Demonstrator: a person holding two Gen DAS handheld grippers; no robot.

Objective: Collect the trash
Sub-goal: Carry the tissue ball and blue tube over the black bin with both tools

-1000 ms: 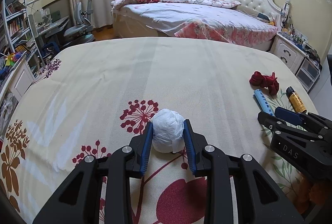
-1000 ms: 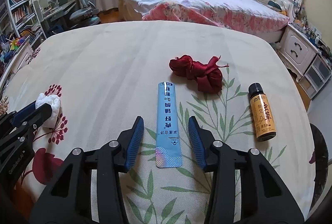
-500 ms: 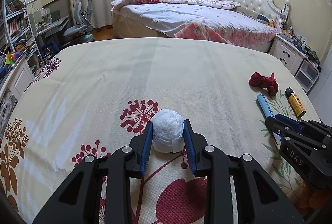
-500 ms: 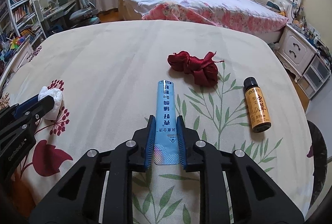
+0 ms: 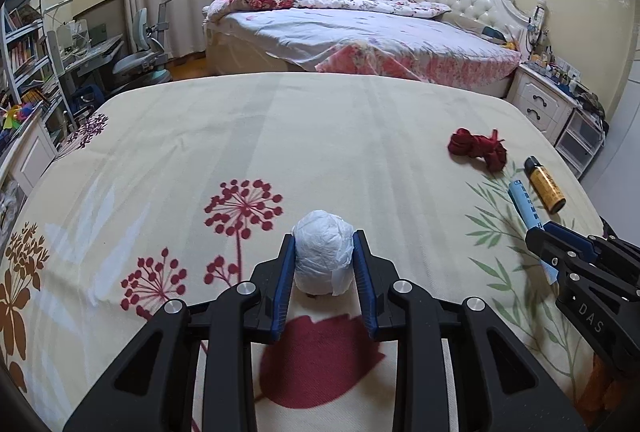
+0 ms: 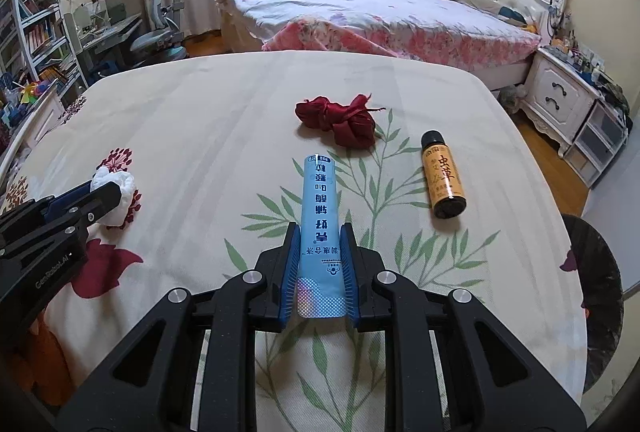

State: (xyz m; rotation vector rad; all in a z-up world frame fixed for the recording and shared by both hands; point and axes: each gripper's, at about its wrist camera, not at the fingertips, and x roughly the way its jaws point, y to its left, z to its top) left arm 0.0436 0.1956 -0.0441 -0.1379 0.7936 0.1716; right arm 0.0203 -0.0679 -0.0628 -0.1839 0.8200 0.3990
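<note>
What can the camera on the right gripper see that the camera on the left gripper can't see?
Only the right wrist view shows the right gripper shut on the flat light-blue sachet, and a dark round bin beside the table.

Only the left wrist view shows the left gripper shut on the crumpled white tissue ball from behind.

Both show the cream flowered tablecloth, the crumpled red ribbon, the small amber bottle with a black cap, and the bed.
</note>
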